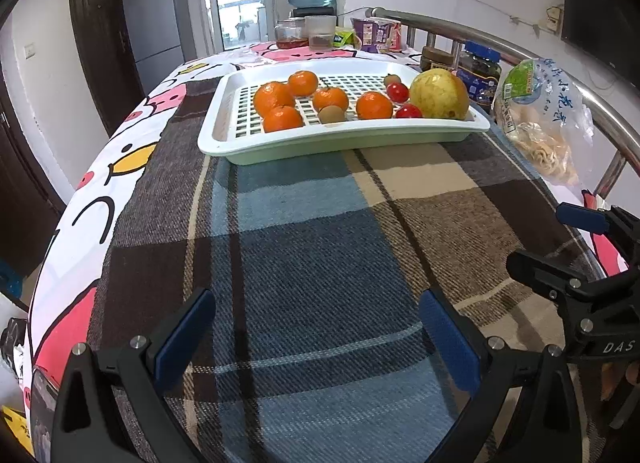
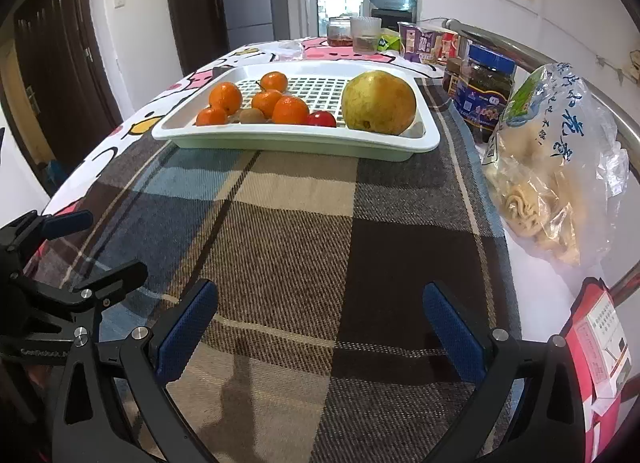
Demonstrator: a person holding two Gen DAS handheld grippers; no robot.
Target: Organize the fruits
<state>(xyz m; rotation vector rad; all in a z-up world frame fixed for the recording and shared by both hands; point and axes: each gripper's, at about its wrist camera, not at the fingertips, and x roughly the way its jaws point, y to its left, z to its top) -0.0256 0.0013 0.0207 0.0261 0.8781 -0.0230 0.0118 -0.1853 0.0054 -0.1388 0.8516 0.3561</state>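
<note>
A white slotted tray [image 1: 224, 139] [image 2: 192, 131] stands on the plaid cloth ahead of both grippers. In it lie several oranges [image 1: 273, 97] [image 2: 290, 109], a large yellow pear [image 1: 439, 93] [image 2: 378, 102], small red fruits [image 1: 409, 111] [image 2: 322, 119] and a brownish kiwi-like fruit [image 1: 332, 114] [image 2: 252, 115]. My left gripper [image 1: 318, 337] is open and empty, low over the cloth well short of the tray. My right gripper [image 2: 320, 333] is open and empty, beside it to the right; it also shows at the right edge of the left wrist view [image 1: 552, 247].
A plastic bag of dried noodles [image 2: 548, 167] [image 1: 540, 123] lies along the right edge by a metal rail [image 1: 520, 51]. Jars [image 2: 490, 91], snack packs [image 2: 424, 43] and cups [image 1: 320, 33] stand behind the tray. A red box [image 2: 600, 347] is near right.
</note>
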